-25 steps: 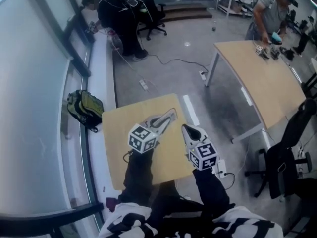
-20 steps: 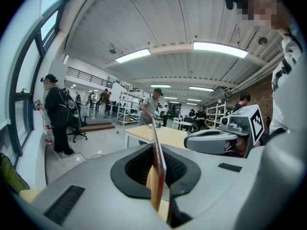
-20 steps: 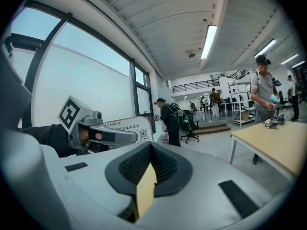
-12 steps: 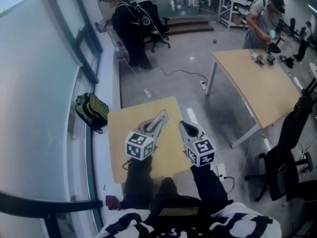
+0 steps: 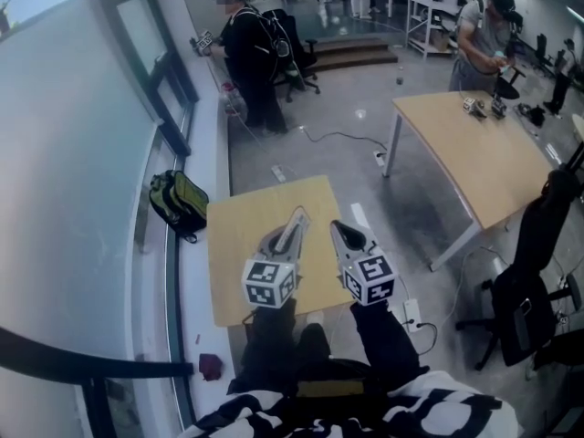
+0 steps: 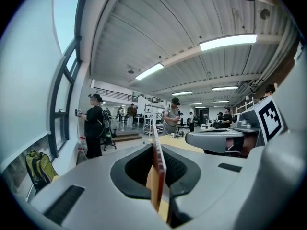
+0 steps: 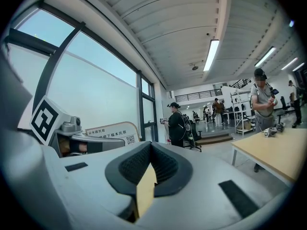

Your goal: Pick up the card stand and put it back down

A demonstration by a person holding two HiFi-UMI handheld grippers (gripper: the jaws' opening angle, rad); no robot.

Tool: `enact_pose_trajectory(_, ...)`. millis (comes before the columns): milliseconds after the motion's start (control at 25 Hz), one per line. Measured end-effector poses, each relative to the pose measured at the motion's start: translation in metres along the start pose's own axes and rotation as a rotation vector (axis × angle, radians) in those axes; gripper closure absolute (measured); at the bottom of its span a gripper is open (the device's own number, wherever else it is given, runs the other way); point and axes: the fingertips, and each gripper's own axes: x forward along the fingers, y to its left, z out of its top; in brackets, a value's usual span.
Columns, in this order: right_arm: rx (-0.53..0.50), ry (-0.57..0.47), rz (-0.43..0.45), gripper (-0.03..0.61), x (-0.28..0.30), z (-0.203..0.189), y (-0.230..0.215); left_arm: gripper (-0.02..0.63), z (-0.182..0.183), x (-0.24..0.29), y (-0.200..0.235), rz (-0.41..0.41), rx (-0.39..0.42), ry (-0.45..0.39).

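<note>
As the head view shows them, grippers: two, the left gripper (image 5: 298,218) and the right gripper (image 5: 339,231), side by side and apart, each with one marker cube (image 5: 270,284) behind its jaws.
Card stand: one card stand (image 6: 158,162), a thin plate seen edge-on. It is clamped between the left jaws, rises past their tips and is held over the small tabletop; whether its base touches the wood I cannot tell.
Tabletops: two, the small tabletop (image 5: 239,245) under both grippers and a long tabletop (image 5: 474,167) well apart to the right.
Backpack: one backpack (image 5: 180,203), green and black, by the window, just left of the small tabletop.
People: one person in black (image 5: 251,53) near the window and one person in grey (image 5: 479,35) at the far end of the long tabletop; figures farther back are too small to count.
Left jaws: narrow, pressed on the card stand.
Right jaws: together, with nothing between them.
Arm pose: two forearms in dark sleeves (image 5: 383,331) reach forward from the body. Both grippers point away from the person, their tips leaning slightly toward each other, and both look out about level across the room.
</note>
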Motion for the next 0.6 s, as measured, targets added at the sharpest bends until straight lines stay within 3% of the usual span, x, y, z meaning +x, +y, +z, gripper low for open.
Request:
enact_pose_trajectory(360,-0.014,-0.024,-0.005,0.557,-0.027,0.003,0.019,0.592,-0.006,-0.038,-0.014,0.129,0.003,-0.044)
enact_pose_trajectory(600,-0.034,-0.029,-0.005,0.557,-0.049,0.005,0.03,0.592,-0.006,-0.059,-0.03,0.162,0.023,-0.086)
